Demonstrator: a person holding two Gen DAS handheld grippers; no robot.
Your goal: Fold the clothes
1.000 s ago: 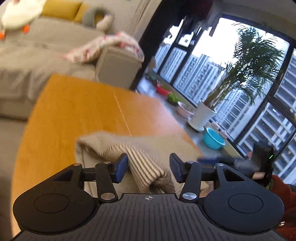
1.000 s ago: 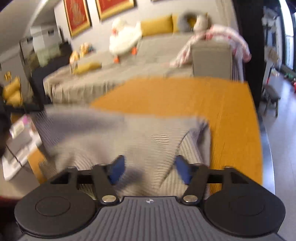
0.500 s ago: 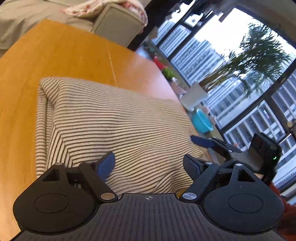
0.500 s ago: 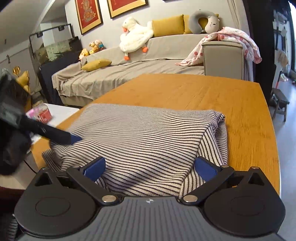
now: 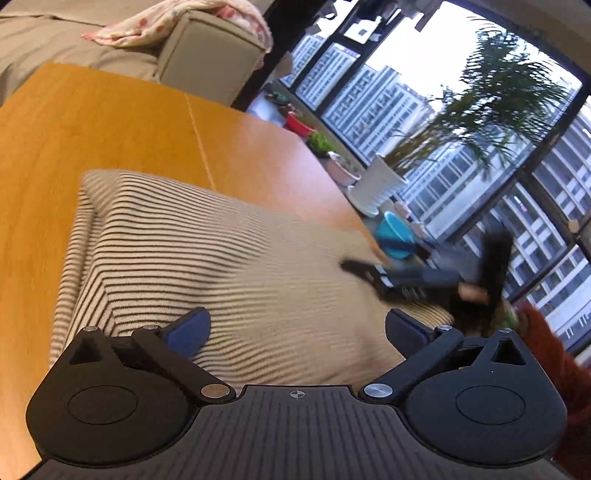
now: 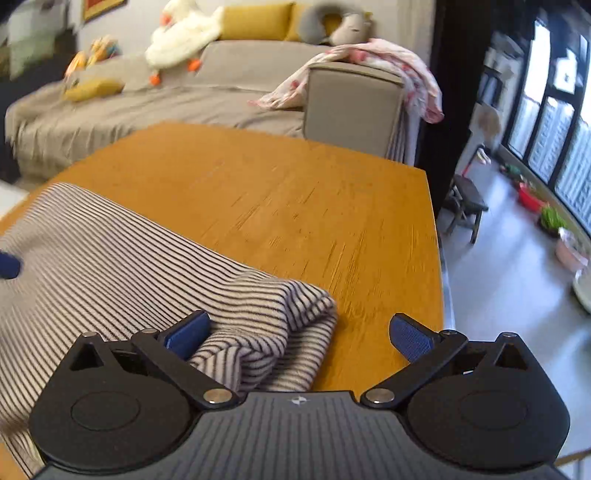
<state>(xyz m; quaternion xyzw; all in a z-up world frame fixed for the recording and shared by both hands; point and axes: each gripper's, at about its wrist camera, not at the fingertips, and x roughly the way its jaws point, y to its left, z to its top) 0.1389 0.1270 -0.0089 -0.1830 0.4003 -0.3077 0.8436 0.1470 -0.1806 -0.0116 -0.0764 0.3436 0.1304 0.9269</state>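
Note:
A cream and black striped knit garment lies folded on the orange wooden table. My left gripper hovers over its near edge with the jaws opening wide; the cloth lies under them, not pinched. In the right wrist view the garment covers the left of the table, with a rolled fold at its right corner. My right gripper is open above that corner, the pads apart from the cloth. The right gripper shows blurred at the garment's right side. A blue fingertip of the left gripper peeks in at the left edge.
A grey sofa with a pink blanket and a white plush duck stands beyond the table. A dark stool stands right of the table. By the windows sit a potted palm and a blue basin.
Both grippers' jaws have widened and let go of the garment, which dropped from a lifted bunch to a flat fold on the table. The right wrist view has swung towards the garment's right corner.

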